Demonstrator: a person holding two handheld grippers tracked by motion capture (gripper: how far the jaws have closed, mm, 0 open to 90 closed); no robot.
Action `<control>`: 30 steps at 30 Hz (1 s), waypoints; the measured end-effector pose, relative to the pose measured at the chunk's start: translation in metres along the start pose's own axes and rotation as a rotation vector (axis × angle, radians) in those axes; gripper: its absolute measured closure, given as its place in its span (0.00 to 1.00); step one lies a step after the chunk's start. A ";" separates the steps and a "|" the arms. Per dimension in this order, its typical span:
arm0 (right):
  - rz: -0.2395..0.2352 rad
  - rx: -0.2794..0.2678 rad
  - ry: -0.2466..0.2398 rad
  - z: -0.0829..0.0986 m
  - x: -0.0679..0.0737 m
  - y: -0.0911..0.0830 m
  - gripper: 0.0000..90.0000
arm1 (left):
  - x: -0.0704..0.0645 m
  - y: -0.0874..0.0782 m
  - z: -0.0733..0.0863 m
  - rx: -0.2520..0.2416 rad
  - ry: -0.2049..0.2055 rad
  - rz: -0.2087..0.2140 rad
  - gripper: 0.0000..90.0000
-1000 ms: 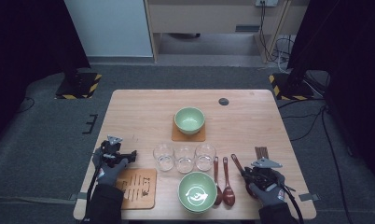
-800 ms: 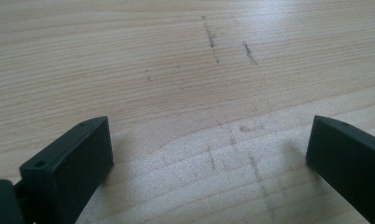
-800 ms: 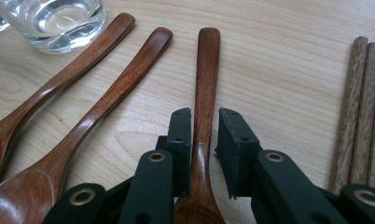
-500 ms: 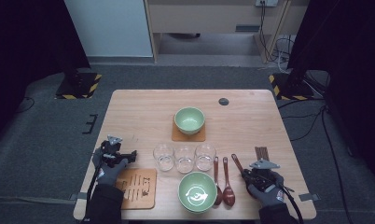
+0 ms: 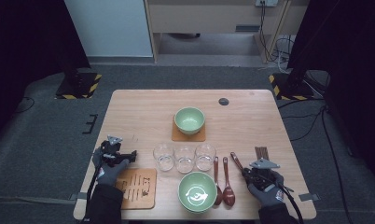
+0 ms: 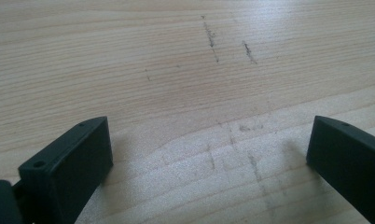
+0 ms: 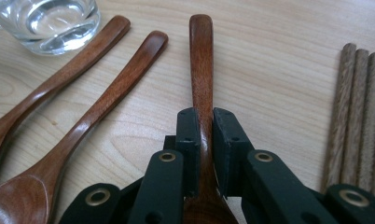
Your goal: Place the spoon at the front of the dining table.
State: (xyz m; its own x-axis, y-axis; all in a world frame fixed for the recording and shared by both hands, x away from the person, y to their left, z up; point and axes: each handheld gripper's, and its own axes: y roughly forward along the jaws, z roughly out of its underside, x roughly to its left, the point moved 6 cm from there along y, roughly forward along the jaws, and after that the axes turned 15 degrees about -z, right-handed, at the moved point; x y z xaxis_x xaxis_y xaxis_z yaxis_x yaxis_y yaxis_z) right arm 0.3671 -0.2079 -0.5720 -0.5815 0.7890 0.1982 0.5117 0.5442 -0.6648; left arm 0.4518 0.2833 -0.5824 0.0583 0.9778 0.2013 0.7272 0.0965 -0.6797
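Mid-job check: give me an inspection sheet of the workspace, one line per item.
Surface: wooden table, faint scuffs.
Job's things: spoon clamped; two more spoons lie beside it.
Clutter: two green bowls, three glasses, chopsticks, coaster, dark disc.
Grippers: right gripper shut on the spoon; left gripper open over bare wood.
Cables: one trails from the right gripper; more on the floor.
Surroundings: grey carpet, stand bases, cabinet.

The clamped wooden spoon (image 7: 202, 70) has its bowl hidden beneath the right gripper (image 7: 203, 122); the chopsticks (image 7: 363, 116) run past the frame's edge.
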 end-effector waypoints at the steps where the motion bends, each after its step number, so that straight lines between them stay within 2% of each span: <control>1: 0.000 -0.004 -0.002 -0.001 0.000 -0.001 0.91 | 0.000 0.000 0.000 0.000 0.000 0.001 0.00; 7: -0.011 -0.024 0.003 -0.004 -0.001 -0.004 0.91 | 0.002 -0.001 0.000 -0.010 -0.013 -0.005 0.04; 16: -0.005 0.024 -0.008 0.001 -0.002 0.005 0.91 | 0.002 -0.001 0.000 -0.011 -0.013 -0.005 0.04; 30: -0.013 0.021 0.004 0.005 -0.001 0.002 0.86 | 0.002 -0.001 0.001 -0.011 -0.012 -0.005 0.04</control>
State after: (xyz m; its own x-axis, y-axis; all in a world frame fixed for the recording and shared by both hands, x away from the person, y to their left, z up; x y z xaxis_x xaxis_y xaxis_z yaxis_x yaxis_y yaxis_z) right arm 0.3649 -0.2091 -0.5770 -0.5856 0.7831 0.2094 0.4908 0.5481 -0.6773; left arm 0.4507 0.2856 -0.5814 0.0467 0.9794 0.1966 0.7346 0.0997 -0.6711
